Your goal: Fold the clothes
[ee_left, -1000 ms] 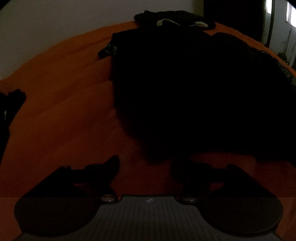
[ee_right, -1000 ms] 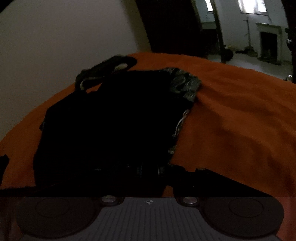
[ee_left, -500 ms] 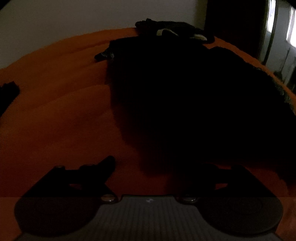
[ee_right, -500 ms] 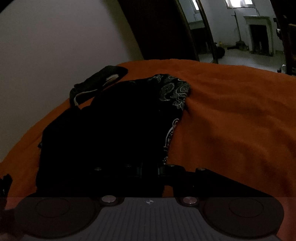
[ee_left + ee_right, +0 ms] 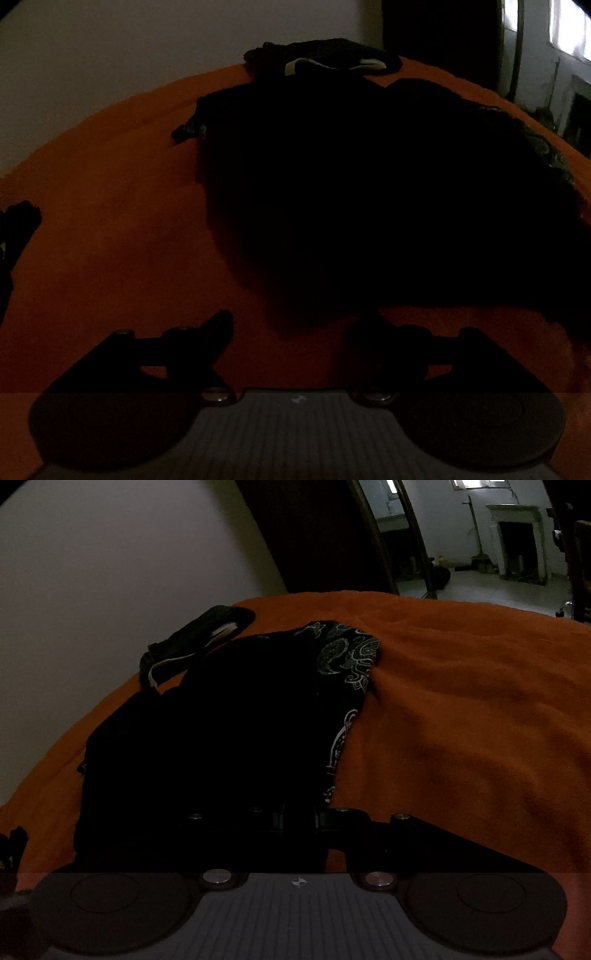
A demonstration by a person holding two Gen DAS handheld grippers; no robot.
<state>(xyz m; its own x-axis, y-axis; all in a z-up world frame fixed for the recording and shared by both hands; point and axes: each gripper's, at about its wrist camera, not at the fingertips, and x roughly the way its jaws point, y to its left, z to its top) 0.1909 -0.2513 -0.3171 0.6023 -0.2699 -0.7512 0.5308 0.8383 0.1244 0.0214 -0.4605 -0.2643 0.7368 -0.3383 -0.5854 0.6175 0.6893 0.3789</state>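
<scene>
The left gripper's (image 5: 295,325) fingers stood apart over the blanket (image 5: 110,258); the right gripper's (image 5: 299,818) were clamped on the black garment's (image 5: 221,720) edge.

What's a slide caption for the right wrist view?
Right claw shut on black paisley garment lying on orange blanket.

I'm seeing a black garment (image 5: 369,206) lying spread and rumpled on the orange bedspread (image 5: 110,240), just ahead of my left claw (image 5: 291,328) and reaching off to its right. From my right claw (image 5: 299,819) it's sitting ahead and left, showing a white paisley print (image 5: 351,657) along its right edge.
</scene>
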